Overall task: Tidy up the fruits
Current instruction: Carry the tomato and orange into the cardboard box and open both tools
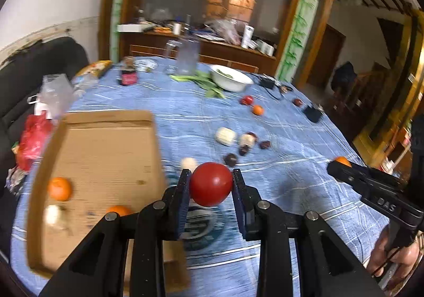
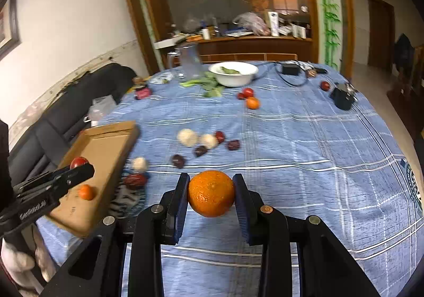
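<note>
My left gripper (image 1: 211, 177) is shut on a red round fruit (image 1: 211, 183) and holds it above the blue cloth, just right of the shallow cardboard box (image 1: 106, 154). The box holds two oranges (image 1: 60, 188) and a white item (image 1: 53, 215). My right gripper (image 2: 211, 183) is shut on an orange (image 2: 211, 193) above the cloth. In the right wrist view the left gripper (image 2: 79, 168) reaches over the box (image 2: 103, 146) with the red fruit (image 2: 77, 162). In the left wrist view the right gripper (image 1: 338, 163) sits at the right with its orange (image 1: 343, 161).
Loose white pieces (image 2: 188, 137), dark red dates (image 2: 234, 144), a red fruit and an orange (image 2: 252, 103) lie mid-table. A white bowl (image 2: 233, 73), greens (image 2: 209, 85), a clear jug (image 2: 189, 61) and black devices (image 2: 343, 98) stand at the far side. A dark sofa (image 2: 66, 111) lies to the left.
</note>
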Tool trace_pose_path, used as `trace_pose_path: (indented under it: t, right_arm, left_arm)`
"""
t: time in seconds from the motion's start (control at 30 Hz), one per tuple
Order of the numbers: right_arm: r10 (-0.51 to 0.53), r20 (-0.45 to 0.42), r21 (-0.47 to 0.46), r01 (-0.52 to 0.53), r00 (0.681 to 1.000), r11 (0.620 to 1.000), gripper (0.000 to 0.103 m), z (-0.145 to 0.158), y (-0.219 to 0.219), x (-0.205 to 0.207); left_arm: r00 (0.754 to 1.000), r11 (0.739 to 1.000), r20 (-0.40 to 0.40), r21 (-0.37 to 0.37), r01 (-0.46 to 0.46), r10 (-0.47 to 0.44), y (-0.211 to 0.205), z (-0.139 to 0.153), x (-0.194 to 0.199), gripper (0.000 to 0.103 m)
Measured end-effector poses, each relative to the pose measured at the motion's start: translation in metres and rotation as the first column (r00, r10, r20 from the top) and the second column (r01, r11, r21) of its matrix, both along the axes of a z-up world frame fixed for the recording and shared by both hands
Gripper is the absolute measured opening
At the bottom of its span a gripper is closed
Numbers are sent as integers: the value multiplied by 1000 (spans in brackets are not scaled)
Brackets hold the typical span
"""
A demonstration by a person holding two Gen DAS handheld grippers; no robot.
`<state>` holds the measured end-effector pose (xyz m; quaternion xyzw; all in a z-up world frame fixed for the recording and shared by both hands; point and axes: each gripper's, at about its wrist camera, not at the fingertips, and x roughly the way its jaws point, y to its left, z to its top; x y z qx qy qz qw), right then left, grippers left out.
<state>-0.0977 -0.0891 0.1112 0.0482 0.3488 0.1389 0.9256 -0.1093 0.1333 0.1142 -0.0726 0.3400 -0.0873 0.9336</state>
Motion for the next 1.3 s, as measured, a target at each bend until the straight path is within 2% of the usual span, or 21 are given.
trace_pose_path:
  t: [0.2, 0.33, 0.63, 0.93, 1.03, 1.2, 1.3]
  right_arm:
    - [106, 7, -27, -106, 994, 994, 36, 13, 59, -5]
    - [195, -23, -27, -195, 981, 980, 36, 10, 112, 8]
    - [318, -162, -49, -329, 934, 943, 36, -43, 216, 56]
    - [315, -244, -59, -338, 917, 939, 36, -81, 247, 95]
    - [317, -267, -57, -344, 910, 937, 36, -87, 250, 101]
    - [323, -255, -72, -351, 911, 934, 37, -84, 253, 100]
    - [335, -264, -70, -364, 905, 929, 37, -85, 255, 100]
  left_arm:
    - [994, 993, 4, 41, -111, 111, 66, 8, -2, 29]
    - [983, 983, -36, 54, -178, 180, 109, 2, 16, 29]
    - [943, 966, -211, 84, -245, 258, 157, -46, 76, 29]
    - [915, 964, -304, 80, -254, 266, 170, -71, 94, 29]
    - [908, 963, -323, 67, -260, 267, 173, -76, 97, 30]
    - [900, 958, -331, 72, -276, 284, 176, -78, 98, 31]
    - [899, 955, -322, 84, -285, 297, 176, -77, 98, 46]
